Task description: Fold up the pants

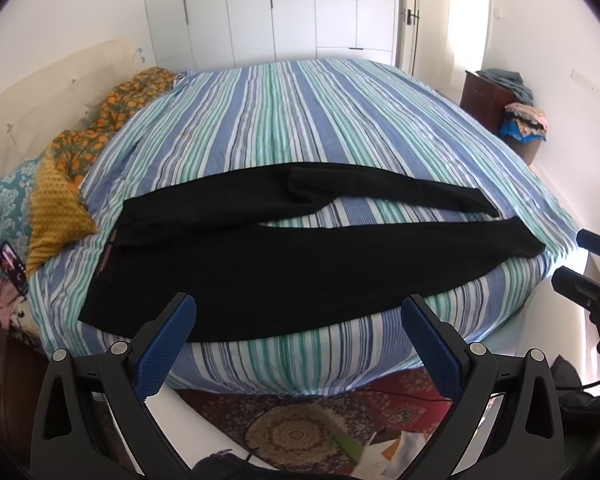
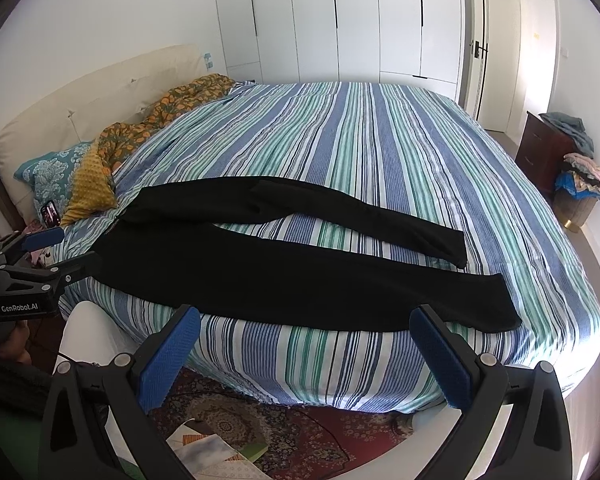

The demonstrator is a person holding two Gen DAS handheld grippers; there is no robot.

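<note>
A pair of long black pants (image 1: 284, 264) lies flat near the front edge of a big bed with a blue, green and white striped cover (image 1: 300, 120), its waist toward the pillows on the left and its two legs spread apart to the right. The left gripper (image 1: 298, 312) and the right gripper (image 2: 305, 322) both hang just in front of the bed with their blue-padded jaws wide open, holding nothing. The pants are so dark that folds and pockets are hard to see, and a small phone (image 2: 49, 213) by the yellow dotted pillow (image 2: 90, 188) is half hidden.
</note>
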